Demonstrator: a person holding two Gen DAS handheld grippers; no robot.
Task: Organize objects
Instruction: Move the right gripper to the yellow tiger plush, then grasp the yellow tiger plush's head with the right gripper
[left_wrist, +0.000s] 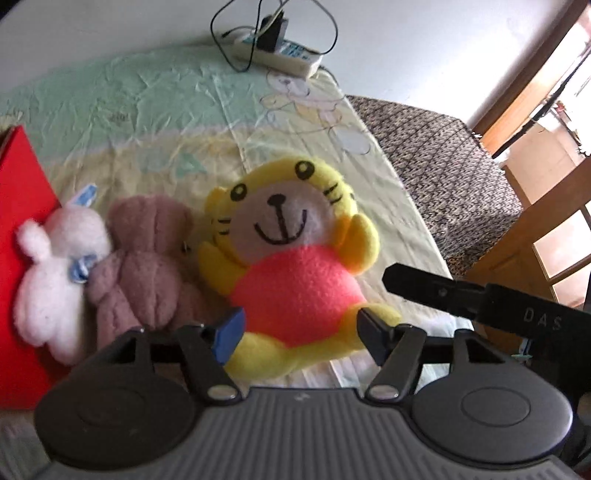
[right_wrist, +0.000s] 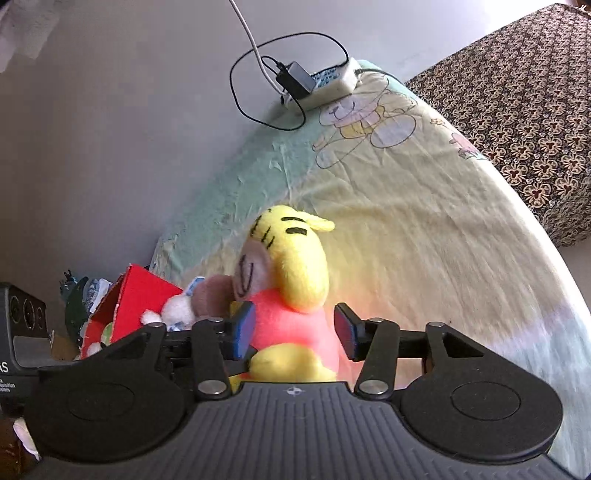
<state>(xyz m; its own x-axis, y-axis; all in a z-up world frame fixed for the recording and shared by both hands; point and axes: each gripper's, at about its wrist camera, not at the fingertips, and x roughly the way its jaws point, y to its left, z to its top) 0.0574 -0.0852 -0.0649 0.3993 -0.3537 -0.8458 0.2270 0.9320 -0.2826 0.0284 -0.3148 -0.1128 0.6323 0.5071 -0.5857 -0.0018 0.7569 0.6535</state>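
Little can be read. In the left wrist view, the pale letters "D A S" stand on the black housing of the right gripper (left_wrist: 406, 286), which reaches in from the right edge, just right of the yellow plush tiger (left_wrist: 291, 266).

In the right wrist view, the black body of the left gripper (right_wrist: 22, 354) sits at the left edge, well left of the tiger (right_wrist: 291, 295); it bears the letters "AS", cut off by the frame, with small white lines beneath that are mostly cut off too, ending in "uisition" and "stem".

The blue print on the white power strip (left_wrist: 284, 55) beyond the tiger is too small to read.
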